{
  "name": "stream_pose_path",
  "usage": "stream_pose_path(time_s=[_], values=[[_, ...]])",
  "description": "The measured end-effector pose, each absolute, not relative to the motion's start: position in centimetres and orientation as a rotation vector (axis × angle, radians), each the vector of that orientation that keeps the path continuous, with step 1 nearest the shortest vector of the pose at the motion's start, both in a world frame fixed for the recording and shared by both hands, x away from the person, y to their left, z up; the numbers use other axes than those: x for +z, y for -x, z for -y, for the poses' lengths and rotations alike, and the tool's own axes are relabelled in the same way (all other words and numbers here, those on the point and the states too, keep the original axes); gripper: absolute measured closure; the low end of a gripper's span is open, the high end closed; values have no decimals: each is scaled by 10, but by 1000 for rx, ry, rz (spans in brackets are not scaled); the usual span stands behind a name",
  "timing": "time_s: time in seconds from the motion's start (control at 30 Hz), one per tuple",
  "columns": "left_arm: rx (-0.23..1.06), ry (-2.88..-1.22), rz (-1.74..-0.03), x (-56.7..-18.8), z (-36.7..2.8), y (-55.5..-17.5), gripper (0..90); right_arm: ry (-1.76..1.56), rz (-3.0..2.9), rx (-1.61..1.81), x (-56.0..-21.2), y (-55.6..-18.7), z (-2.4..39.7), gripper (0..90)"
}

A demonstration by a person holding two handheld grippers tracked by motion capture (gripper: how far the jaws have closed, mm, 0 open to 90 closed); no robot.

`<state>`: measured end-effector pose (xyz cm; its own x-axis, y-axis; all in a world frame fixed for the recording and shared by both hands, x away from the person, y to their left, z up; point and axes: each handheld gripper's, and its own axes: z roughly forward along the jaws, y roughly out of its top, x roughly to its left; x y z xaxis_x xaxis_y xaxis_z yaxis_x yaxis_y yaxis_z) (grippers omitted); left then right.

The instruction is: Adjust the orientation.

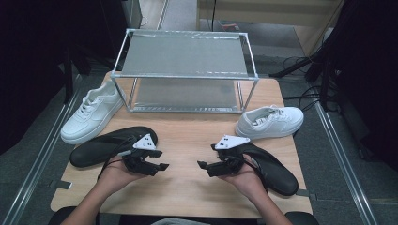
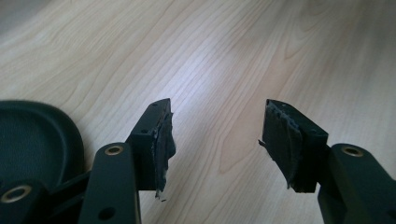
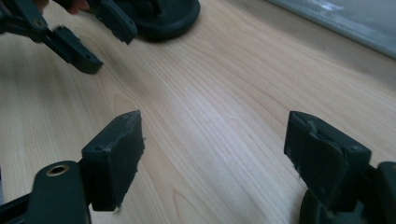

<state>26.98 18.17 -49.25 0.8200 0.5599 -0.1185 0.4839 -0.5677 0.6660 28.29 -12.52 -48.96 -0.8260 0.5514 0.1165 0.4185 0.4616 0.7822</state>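
Note:
Two black shoes lie on the wooden table (image 1: 187, 136): one at the left (image 1: 101, 145) and one at the right (image 1: 274, 171). Two white sneakers stand farther back, one at the left (image 1: 91, 112) and one at the right (image 1: 270, 122). My left gripper (image 1: 161, 160) is held low beside the left black shoe, open, with only bare wood between its jaws (image 2: 217, 135). My right gripper (image 1: 207, 155) faces it from beside the right black shoe, also open over bare wood (image 3: 215, 144). A gap of table separates the two grippers.
A metal rack (image 1: 185, 72) with two grey shelves stands at the back centre of the table, and its lower shelf (image 3: 345, 18) shows in the right gripper view. The left black shoe's toe (image 2: 32, 135) sits close to the left jaw. Cables lie on the floor at the right.

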Motion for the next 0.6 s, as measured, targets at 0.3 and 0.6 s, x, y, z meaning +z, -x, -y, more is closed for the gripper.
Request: stream_pose_path(time_s=[0.3, 0.6], values=[[110, -2296, -751, -490, -186, -273, 415, -846, -2544, 1319, -487, -285, 130, 338], [99, -2277, -754, -489, -195, -274, 390, -838, -2558, 1323, -487, -285, 130, 376]])
